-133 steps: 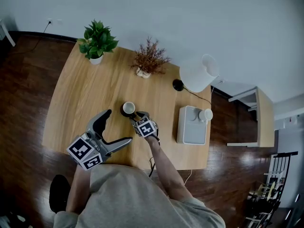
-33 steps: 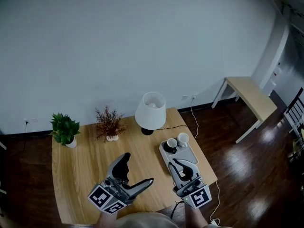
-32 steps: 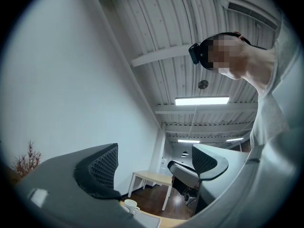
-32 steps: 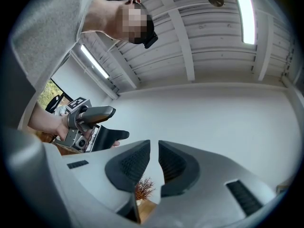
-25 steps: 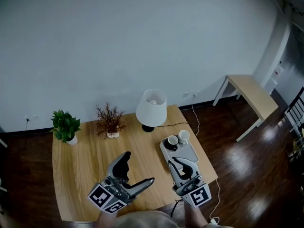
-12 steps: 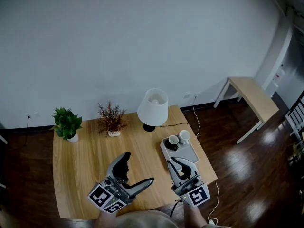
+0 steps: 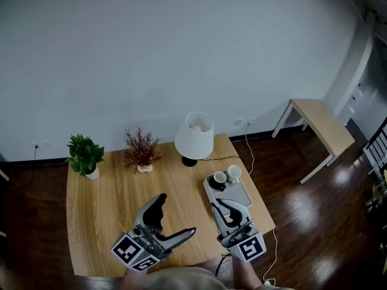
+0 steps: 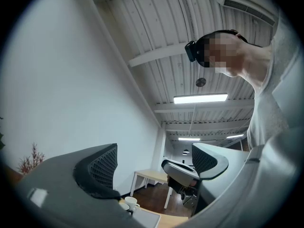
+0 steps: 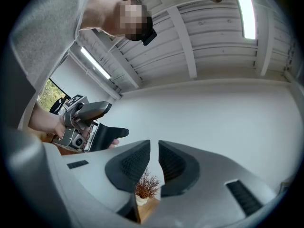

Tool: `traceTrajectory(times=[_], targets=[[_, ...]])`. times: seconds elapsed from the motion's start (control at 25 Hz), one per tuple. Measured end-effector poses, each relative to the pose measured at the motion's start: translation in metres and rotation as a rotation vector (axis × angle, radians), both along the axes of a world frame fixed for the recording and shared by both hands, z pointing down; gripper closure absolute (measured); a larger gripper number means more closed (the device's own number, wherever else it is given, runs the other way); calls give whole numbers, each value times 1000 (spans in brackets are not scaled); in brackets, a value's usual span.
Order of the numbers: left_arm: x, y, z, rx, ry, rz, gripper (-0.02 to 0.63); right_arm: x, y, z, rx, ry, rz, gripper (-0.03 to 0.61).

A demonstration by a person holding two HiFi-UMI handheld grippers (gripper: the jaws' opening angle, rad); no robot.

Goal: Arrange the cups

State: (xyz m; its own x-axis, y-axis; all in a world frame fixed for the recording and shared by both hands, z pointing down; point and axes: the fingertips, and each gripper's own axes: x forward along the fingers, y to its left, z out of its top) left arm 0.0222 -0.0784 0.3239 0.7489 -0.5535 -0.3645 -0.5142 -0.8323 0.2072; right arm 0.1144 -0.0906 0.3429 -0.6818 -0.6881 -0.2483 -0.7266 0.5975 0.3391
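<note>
Now that the saucered cup (image 7: 219, 178) sits on the tray (image 7: 239, 194), arranging looks finished

Seconds ago it stood out on the table (image 7: 109, 192); now it is just beside the other cup (image 7: 233, 172) at the tray's far end. The right gripper (image 7: 216, 205) is closed and empty; the left gripper (image 7: 178, 214) gapes wide, empty.

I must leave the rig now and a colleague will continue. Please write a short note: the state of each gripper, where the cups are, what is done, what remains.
Left gripper: open, empty, held above the wooden table.
Right gripper: shut, empty, at the near end of the grey tray.
Cups: one white cup stands beside the other cup at the tray's far end.
Done: both cups are on the tray.
Left: no further cup is in view; perhaps only check their placing.
</note>
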Motion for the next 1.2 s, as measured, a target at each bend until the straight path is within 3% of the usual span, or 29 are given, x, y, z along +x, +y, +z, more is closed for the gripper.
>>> traceTrajectory(times=[0.4,0.76,1.2], targets=[[-1,-1,10,-15,0,2,127,13,-5,6,-24,-9,28,526],[-4,-7,20,-39,-11,3,127,33,-17,6,-58,-109,50,526],[0,-3,25,-49,-19,18,127,51,-15,12,-92,-131,93,526]])
